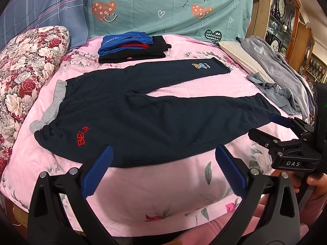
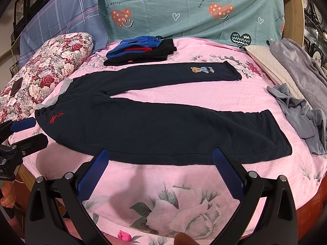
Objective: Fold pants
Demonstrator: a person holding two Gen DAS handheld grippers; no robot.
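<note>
Dark navy pants (image 1: 143, 110) (image 2: 163, 126) lie flat on the pink bedspread (image 1: 163, 185) (image 2: 163, 183). The waistband with its grey lining is at the left, and the two legs spread apart toward the right. Red lettering (image 1: 82, 135) marks the near hip and a bear patch (image 2: 201, 69) the far leg. My left gripper (image 1: 164, 151) is open just before the near edge of the pants, toward the waist. My right gripper (image 2: 161, 153) is open in front of the near leg, holding nothing. Each gripper also appears from the side, the right gripper (image 1: 265, 126) near the leg cuff and the left gripper (image 2: 34, 131) near the waistband.
A stack of folded blue and black clothes (image 1: 130, 47) lies at the back. A floral pillow (image 1: 26, 77) borders the left side. Loose grey garments (image 2: 302, 114) and a cream pillow (image 2: 271, 69) lie at the right. A teal bedding wall (image 1: 167, 8) stands behind.
</note>
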